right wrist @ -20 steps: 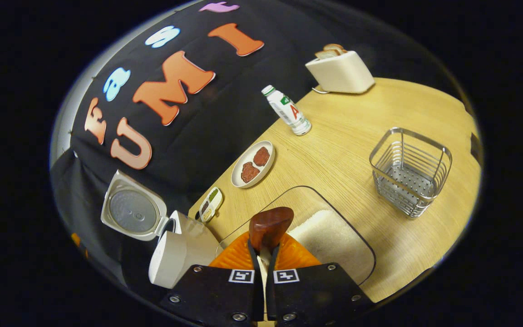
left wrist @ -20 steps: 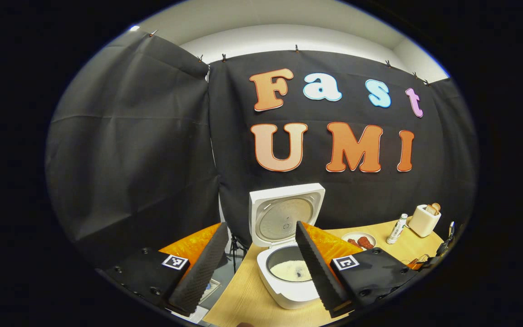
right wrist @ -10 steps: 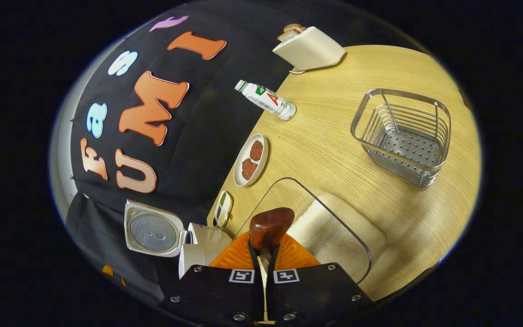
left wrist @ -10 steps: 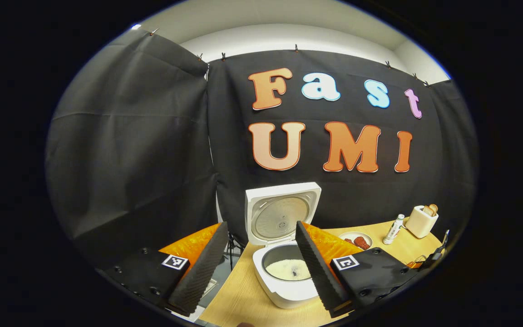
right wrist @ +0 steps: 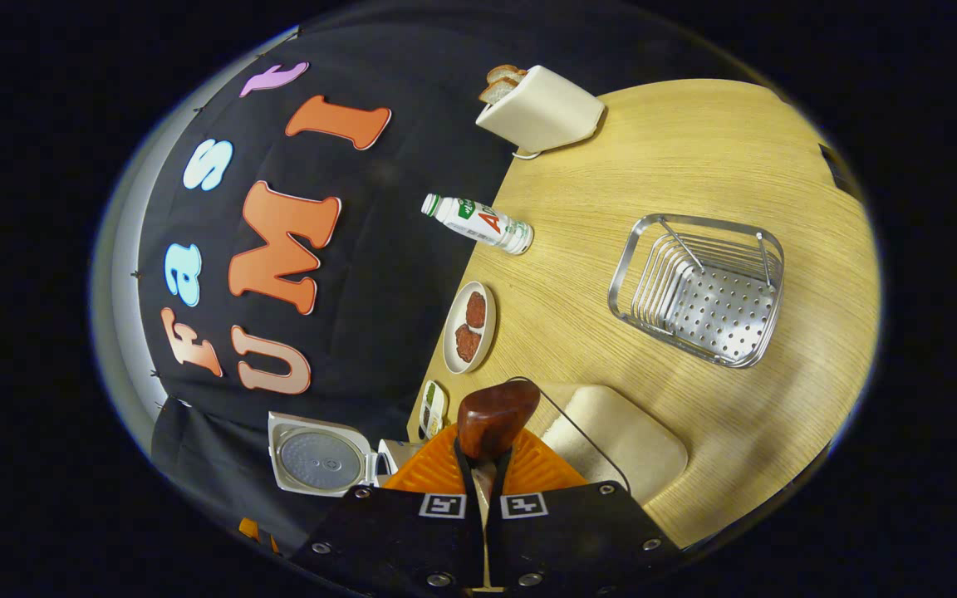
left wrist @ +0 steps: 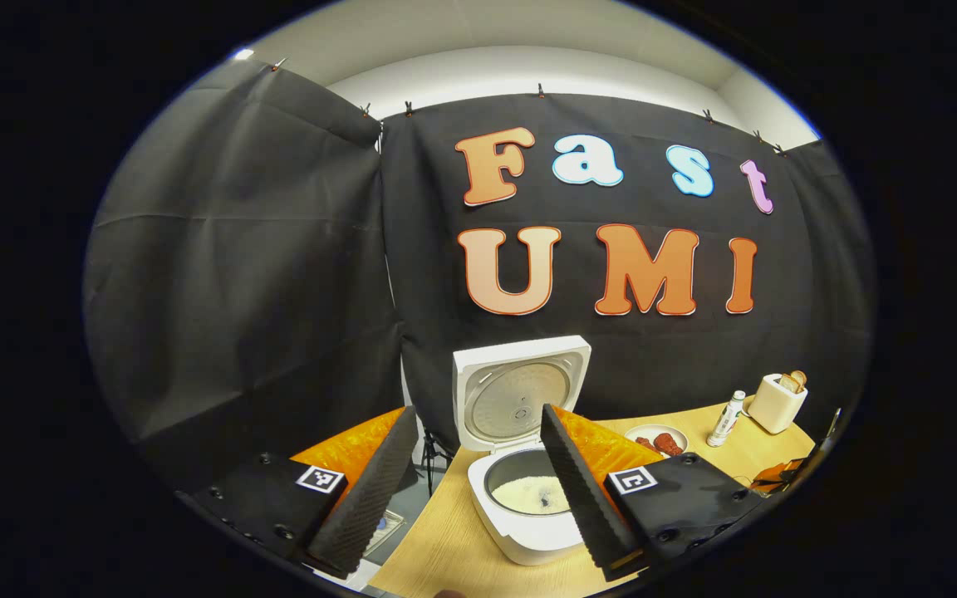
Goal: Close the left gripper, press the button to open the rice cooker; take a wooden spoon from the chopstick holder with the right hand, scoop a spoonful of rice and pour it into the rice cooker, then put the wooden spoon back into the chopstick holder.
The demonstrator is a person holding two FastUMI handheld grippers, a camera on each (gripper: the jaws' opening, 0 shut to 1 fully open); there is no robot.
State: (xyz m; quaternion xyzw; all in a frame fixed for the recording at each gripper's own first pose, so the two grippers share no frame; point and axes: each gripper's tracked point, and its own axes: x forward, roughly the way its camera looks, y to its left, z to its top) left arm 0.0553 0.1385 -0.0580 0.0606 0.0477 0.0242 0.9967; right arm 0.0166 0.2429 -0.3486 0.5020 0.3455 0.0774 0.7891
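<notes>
In the left gripper view, the rice cooker [left wrist: 528, 465] stands open on the tabletop [left wrist: 453, 548], lid upright, white rice in its pot; the left gripper [left wrist: 470, 490] fingers spread wide, holding nothing.

In the right gripper view, the right gripper [right wrist: 483, 465] fingers pinch the wooden spoon [right wrist: 495, 419] over the clear rice container [right wrist: 620, 440] (rice inside); the steel chopstick holder [right wrist: 699, 291] stands farther right.

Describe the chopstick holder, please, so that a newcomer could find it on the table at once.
Start at the wooden table in the right gripper view. Past the toaster and the bottle, the chopstick holder stands apart: a square wire basket with a perforated floor, the one shiny metal item.
</notes>
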